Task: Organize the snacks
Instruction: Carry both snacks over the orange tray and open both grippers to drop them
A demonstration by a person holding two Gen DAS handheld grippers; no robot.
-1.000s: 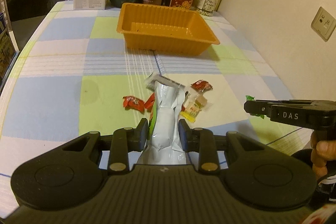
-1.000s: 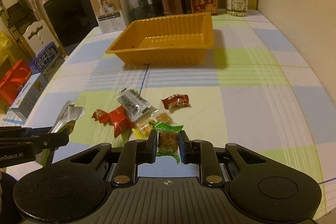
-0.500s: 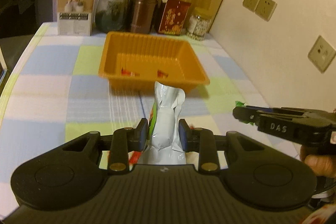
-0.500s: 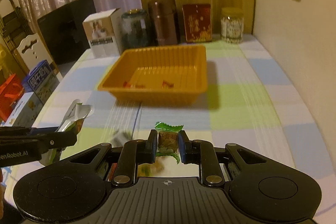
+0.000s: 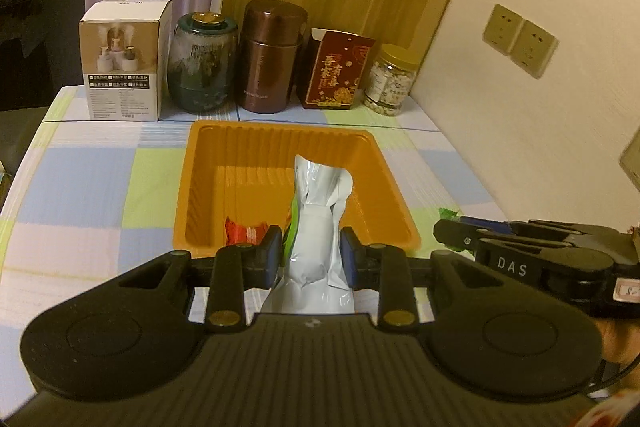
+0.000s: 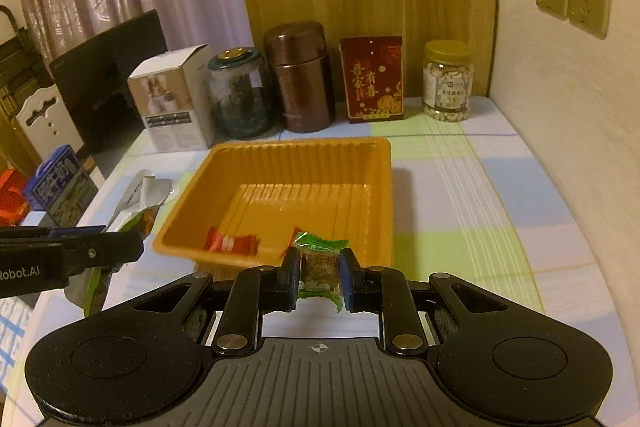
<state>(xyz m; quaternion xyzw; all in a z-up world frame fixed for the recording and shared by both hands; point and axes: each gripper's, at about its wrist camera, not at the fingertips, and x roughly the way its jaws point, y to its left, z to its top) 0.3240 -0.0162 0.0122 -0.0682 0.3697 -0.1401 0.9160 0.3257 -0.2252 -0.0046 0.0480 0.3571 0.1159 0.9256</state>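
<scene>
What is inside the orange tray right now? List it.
The orange tray holds a red candy and a second red piece, partly hidden behind the green candy in the right gripper.

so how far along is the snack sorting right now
Done: a red-wrapped candy already lies in the orange plastic tray. In hand: the left gripper is shut on a silver foil snack pouch, the right gripper on a green-wrapped candy, both at the tray's near edge. Left: release both inside; other loose snacks aren't in view.
</scene>
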